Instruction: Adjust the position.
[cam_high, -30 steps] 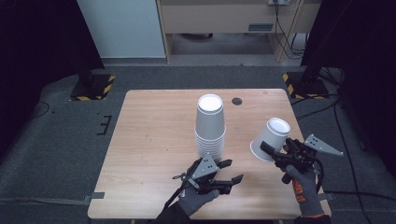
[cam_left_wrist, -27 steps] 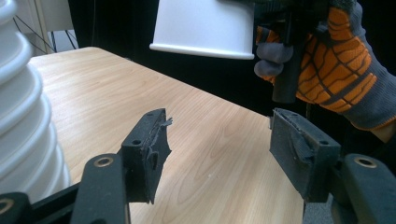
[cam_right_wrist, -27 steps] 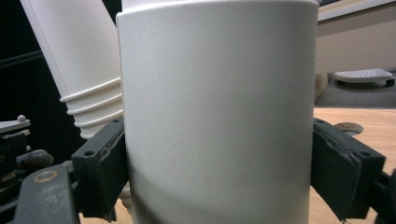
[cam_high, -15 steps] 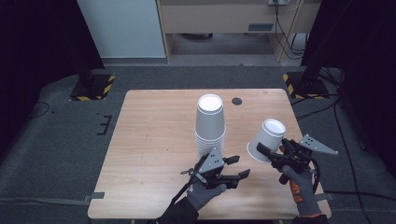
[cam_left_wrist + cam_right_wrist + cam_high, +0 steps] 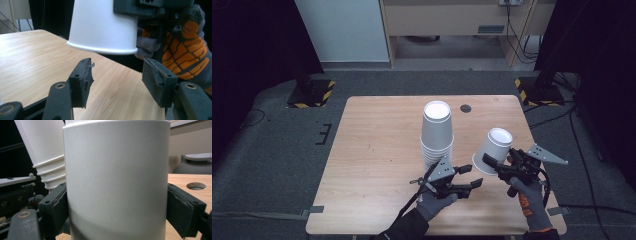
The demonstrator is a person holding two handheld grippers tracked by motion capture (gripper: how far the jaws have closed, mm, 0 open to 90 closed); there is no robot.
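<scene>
Holding a single white paper cup (image 5: pixel 495 150) upside down and tilted, clear above the wooden surface (image 5: pixel 377 165), the right tool (image 5: pixel 498 167) is clamped on the cup's side wall; in the right gripper view both pads press the cup (image 5: pixel 115 180) from either side. The cup hangs near the right front part of the surface, just to the right of the stack of cups (image 5: pixel 437 132), which stands upside down near the middle.

The left tool (image 5: pixel 469 177) sits low in front of the stack with its jaws apart and nothing between them; they have just been closing a little. It points toward the held cup.

As a judgement: one cup is already off the stack and in hand, while the rest remain nested. What is left seems to be either passing this cup to the left tool or setting it down, then dealing with the remaining cups. Which of these is meant cannot be told.

The left gripper view shows the cup's rim (image 5: pixel 102 48) hanging above and beyond that tool's open pads, not touching them, with the gloved right hand (image 5: pixel 185 45) behind. The right gripper view shows the stacked rims (image 5: pixel 50 173) close on the left, and a round hole (image 5: pixel 196 186) in the surface beyond.
</scene>
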